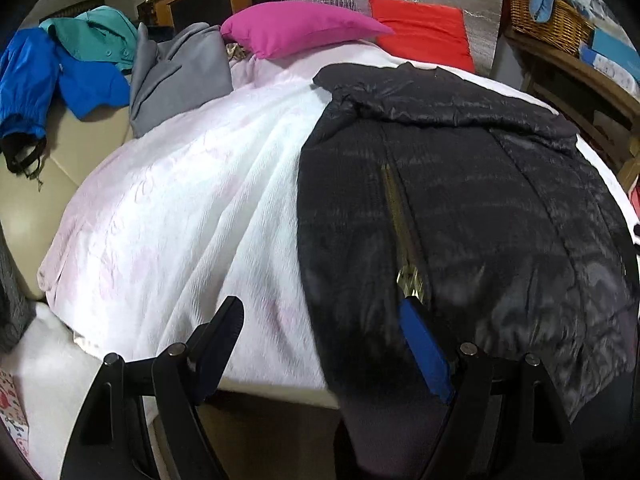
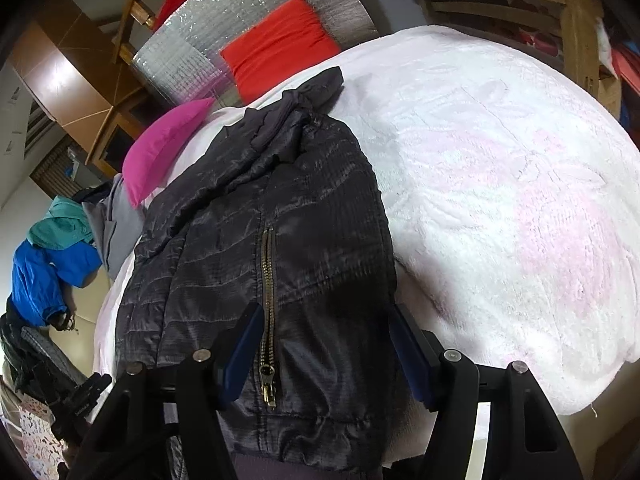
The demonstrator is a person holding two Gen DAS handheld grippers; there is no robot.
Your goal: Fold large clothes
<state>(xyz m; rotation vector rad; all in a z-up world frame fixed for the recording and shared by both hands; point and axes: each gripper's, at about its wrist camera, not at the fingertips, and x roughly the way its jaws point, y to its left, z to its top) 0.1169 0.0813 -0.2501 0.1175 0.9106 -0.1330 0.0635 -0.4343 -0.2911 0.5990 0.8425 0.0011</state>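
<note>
A black quilted jacket (image 1: pixel 460 216) with a brass zipper lies flat on a white and pink blanket (image 1: pixel 192 208), its sleeves folded in and its hem hanging over the near edge. My left gripper (image 1: pixel 320 320) is open, just above the jacket's left hem edge, holding nothing. In the right wrist view the same jacket (image 2: pixel 260 248) lies lengthwise on the blanket (image 2: pixel 500 200). My right gripper (image 2: pixel 326 328) is open, its fingers spread on either side of the jacket's hem near the zipper pull, holding nothing.
A magenta pillow (image 1: pixel 296 30) and a red cushion (image 1: pixel 424 36) lie at the far end. Grey (image 1: pixel 180 76), blue (image 1: pixel 48 76) and teal (image 1: pixel 96 32) garments are piled at the far left. A wicker basket (image 1: pixel 548 20) and wooden shelves stand on the right.
</note>
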